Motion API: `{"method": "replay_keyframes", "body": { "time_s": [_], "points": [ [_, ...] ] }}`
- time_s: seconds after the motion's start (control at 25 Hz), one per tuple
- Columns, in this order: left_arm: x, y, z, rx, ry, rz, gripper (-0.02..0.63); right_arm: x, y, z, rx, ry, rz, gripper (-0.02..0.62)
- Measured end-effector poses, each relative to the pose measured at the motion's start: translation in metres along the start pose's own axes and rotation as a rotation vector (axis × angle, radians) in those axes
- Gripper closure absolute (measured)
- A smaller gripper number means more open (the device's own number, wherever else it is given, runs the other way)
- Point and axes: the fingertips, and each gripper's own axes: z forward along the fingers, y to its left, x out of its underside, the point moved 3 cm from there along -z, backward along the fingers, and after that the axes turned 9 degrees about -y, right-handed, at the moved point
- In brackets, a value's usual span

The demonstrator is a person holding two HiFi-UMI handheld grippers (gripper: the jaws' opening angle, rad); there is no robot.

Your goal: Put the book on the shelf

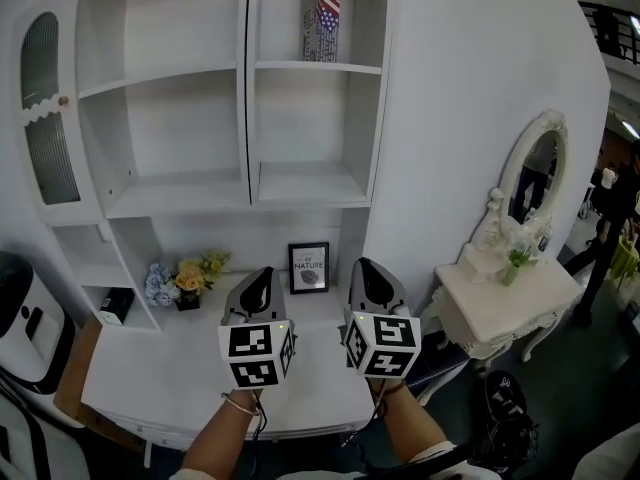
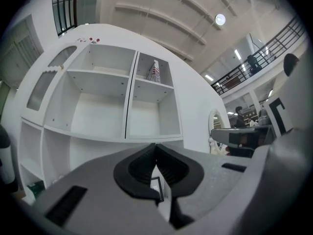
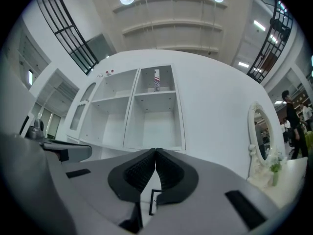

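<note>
The book, with a flag pattern on its cover, stands upright in the top right compartment of the white shelf unit. It also shows small and far off in the left gripper view as the book and in the right gripper view as the book. My left gripper and right gripper hover side by side above the white desk, well below the book. Each points at the shelf. The left gripper is shut with nothing in it. The right gripper is shut and empty too.
A small framed print leans at the back of the desk between the grippers. A flower bunch sits to its left, a black box in the low left cubby. An ornate white vanity with an oval mirror stands right.
</note>
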Motion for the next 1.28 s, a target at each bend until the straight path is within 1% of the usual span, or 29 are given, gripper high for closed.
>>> {"method": "replay_keyframes", "body": {
  "time_s": [0.12,0.28,0.44,0.56,0.88,1.28],
  "points": [
    [0.015,-0.014,0.0,-0.02,0.02,-0.008,0.598,0.009,-0.015,-0.01,-0.01,0.015,-0.006,0.572],
    [0.032,-0.034,-0.002,-0.042,0.036,-0.038,0.598,0.021,-0.039,-0.021,-0.023,0.047,0.003,0.572],
    [0.048,-0.052,-0.004,-0.051,0.056,-0.064,0.598,0.034,-0.062,-0.034,-0.023,0.07,0.021,0.571],
    [0.055,-0.062,-0.004,-0.056,0.068,-0.086,0.598,0.041,-0.072,-0.042,-0.038,0.087,0.04,0.572],
    [0.06,-0.08,-0.003,-0.067,0.09,-0.063,0.598,0.049,-0.086,-0.05,-0.056,0.098,0.041,0.574],
    [0.065,-0.076,-0.009,-0.091,0.107,-0.05,0.598,0.056,-0.087,-0.049,-0.066,0.102,0.054,0.574]
  ]
}}
